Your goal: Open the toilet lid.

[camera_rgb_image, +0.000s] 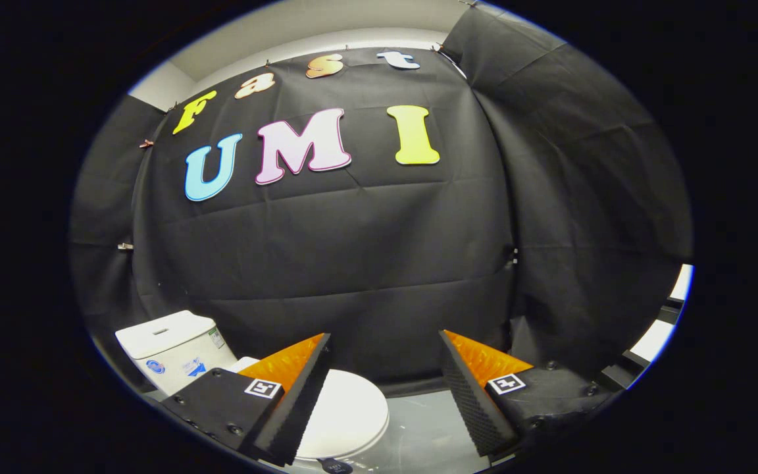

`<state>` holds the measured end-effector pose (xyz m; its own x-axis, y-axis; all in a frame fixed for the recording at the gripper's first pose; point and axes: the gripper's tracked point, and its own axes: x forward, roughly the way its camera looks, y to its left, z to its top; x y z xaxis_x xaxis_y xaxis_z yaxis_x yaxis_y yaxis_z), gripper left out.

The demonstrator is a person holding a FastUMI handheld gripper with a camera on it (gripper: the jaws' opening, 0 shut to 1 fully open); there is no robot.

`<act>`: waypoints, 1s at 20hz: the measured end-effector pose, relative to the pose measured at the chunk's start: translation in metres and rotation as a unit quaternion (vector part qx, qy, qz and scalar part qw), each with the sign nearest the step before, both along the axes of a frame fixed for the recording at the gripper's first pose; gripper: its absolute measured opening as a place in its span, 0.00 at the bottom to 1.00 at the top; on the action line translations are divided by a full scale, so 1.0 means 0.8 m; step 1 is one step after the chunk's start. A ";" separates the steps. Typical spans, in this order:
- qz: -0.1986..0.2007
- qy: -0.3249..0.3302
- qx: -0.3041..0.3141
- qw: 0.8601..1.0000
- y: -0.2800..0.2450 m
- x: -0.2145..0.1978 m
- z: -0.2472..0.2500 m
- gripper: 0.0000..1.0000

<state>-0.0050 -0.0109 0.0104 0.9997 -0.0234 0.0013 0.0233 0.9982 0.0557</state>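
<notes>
- I have the gripper [385,342] held up off the floor, its fingers [300,388] spread wide with nothing between them.
- The toilet [221,375] sits low ahead, off toward the left finger, which hides part of it.
- I can see the lid [346,415] lying flat and shut over the bowl, showing in the gap between the fingers, just past the left fingertip.
- No finger touches the lid; I cannot tell how far below it lies.
- The tank [172,345] stands behind the lid, farther left, against the black cloth wall [353,250].
- Bare grey floor [428,428] lies beside the toilet, between the lid and the right finger.
</notes>
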 end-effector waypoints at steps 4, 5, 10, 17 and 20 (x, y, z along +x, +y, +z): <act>0.008 0.019 0.009 1.000 0.004 -0.013 -0.023 0.98; 0.007 0.024 0.013 1.000 0.003 -0.015 -0.029 0.98; 0.014 0.049 0.031 0.998 0.014 -0.028 -0.063 0.98; 0.018 0.120 0.074 0.990 0.031 -0.051 -0.149 0.98; 0.013 0.148 0.086 0.985 0.028 -0.060 -0.180 0.98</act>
